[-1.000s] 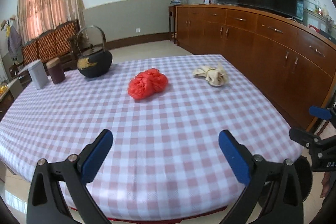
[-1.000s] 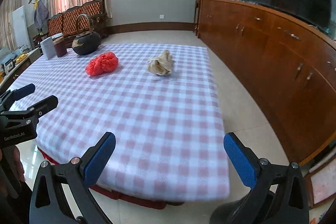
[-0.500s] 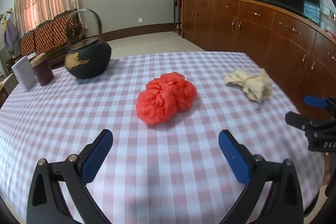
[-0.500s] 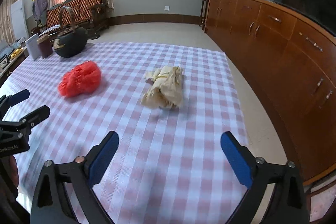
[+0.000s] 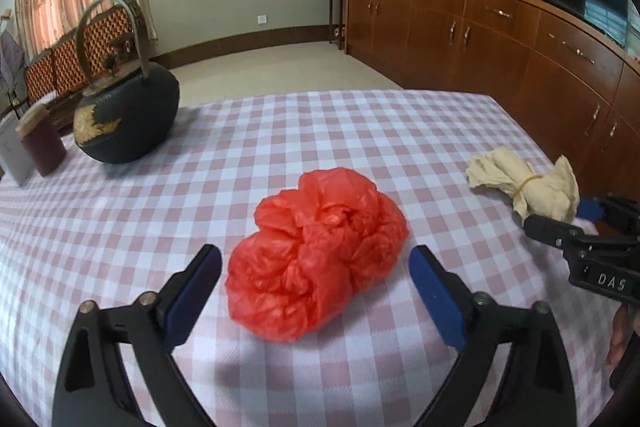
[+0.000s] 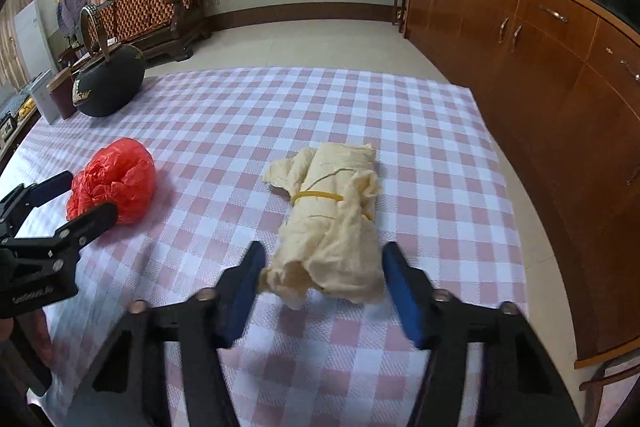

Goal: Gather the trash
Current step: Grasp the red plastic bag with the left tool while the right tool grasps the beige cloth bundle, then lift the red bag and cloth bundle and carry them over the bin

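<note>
Here my left hand-held gripper (image 5: 314, 277) is closing, its jaws wide around the crinkly red plastic bag (image 5: 316, 255) mid-table, pads not touching, while my right hand-held gripper (image 6: 322, 285) closes around the soft cream cloth bundle (image 6: 332, 223), tied with a yellow band, nearer the table's right edge. A round black iron kettle (image 5: 126, 117) and a brown canister (image 5: 42, 143) stand well apart at the far left corner of the checked tablecloth (image 5: 360, 131).
</note>
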